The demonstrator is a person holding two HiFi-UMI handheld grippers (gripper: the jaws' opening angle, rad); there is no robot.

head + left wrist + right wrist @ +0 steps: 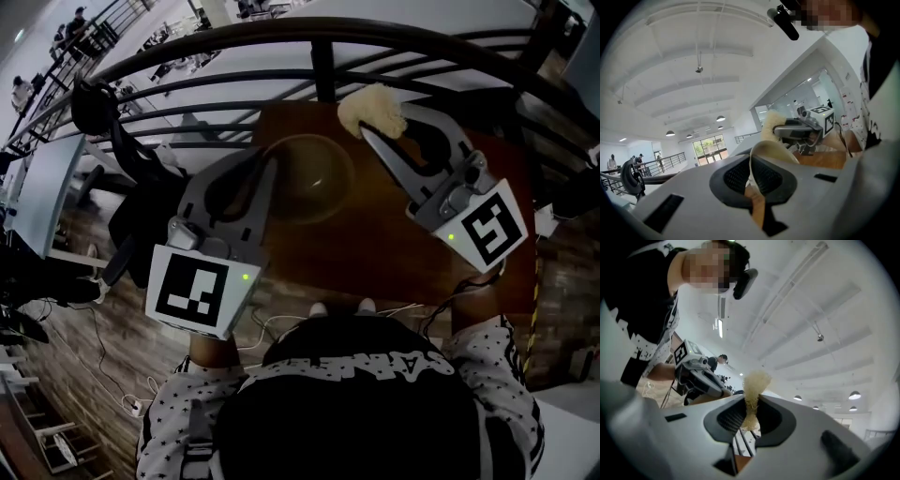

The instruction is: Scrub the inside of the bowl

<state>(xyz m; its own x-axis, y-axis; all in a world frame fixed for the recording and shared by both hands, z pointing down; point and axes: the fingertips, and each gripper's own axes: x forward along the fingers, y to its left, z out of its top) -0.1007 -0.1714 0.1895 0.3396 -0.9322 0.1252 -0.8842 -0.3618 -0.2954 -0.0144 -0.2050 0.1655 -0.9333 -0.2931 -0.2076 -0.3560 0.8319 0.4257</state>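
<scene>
One tan round bowl point(317, 178), upper centre of head view, on dark brown wooden table point(375, 253). Bowl rim clamped between jaws of left gripper point(265, 172). One pale yellow fibrous scrub pad point(372, 110) pinched in jaws of right gripper point(368, 134), up-right of bowl in frame. Two grippers counted. Black metal railing point(319, 56) behind table. Wood-plank floor point(84, 366). White ceiling with pendant lamps point(720, 118). White lettering on black shirt point(375, 366) not legible.
</scene>
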